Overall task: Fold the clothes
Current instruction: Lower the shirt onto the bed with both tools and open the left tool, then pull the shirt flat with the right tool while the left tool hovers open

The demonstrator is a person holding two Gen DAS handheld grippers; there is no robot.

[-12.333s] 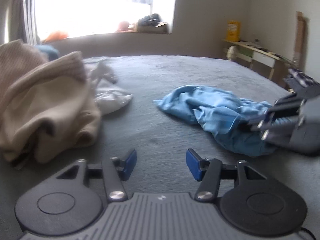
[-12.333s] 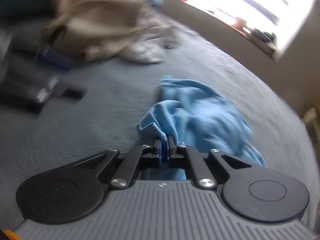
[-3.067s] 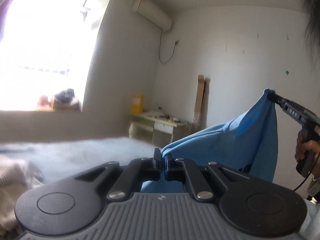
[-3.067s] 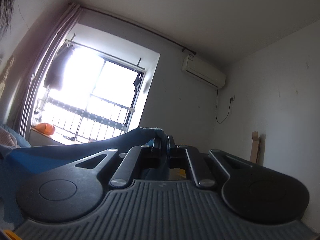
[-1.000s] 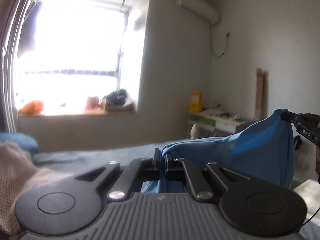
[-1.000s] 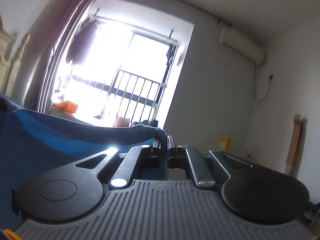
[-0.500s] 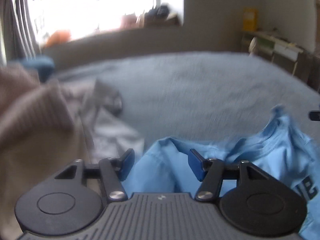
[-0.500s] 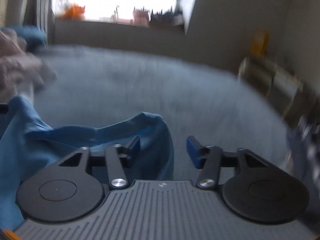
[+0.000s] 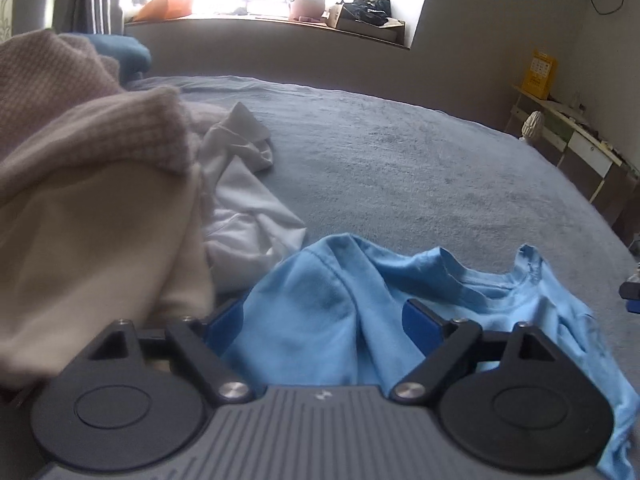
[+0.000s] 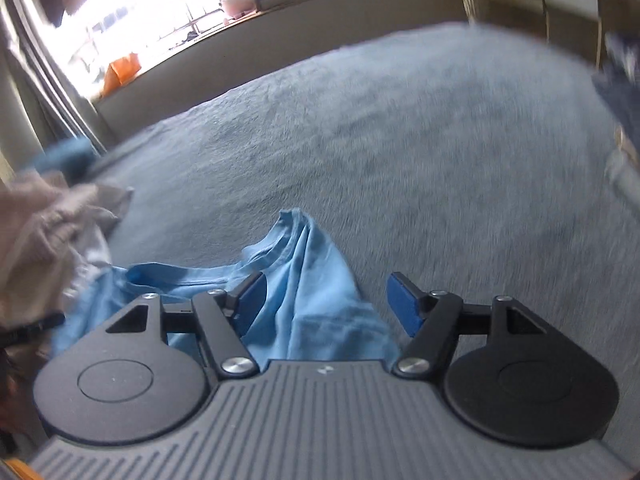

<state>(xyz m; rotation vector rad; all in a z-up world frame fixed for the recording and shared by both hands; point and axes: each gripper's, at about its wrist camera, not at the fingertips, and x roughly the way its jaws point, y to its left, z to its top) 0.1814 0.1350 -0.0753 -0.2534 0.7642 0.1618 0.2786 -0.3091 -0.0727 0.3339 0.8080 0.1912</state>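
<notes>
A light blue T-shirt (image 9: 312, 280) lies rumpled on the grey bed cover (image 9: 400, 160), its neck hem standing up in folds. My left gripper (image 9: 322, 320) hovers low over the shirt's left part. Its jaws are opening, cloth lies under the gap, and the blue pads (image 9: 226, 320) do not press it. In the right wrist view the same T-shirt (image 10: 304, 264) runs up between the fingers of my right gripper (image 10: 328, 302). Those jaws are opening too, and the fabric lies loose beside the left pad (image 10: 252, 300). The right gripper's tip (image 9: 630, 296) shows at the left view's right edge.
A beige knit sweater (image 9: 80, 184) is heaped at the left, with a white garment (image 9: 248, 208) beside it touching the shirt's edge. The bed cover (image 10: 400, 140) stretches bare beyond the shirt. A desk (image 9: 580, 136) stands at the right wall, with a window sill behind.
Both grippers came down from holding the shirt stretched in the air to just over the bed. Their jaws opened and let go, and the shirt now lies on the cover.
</notes>
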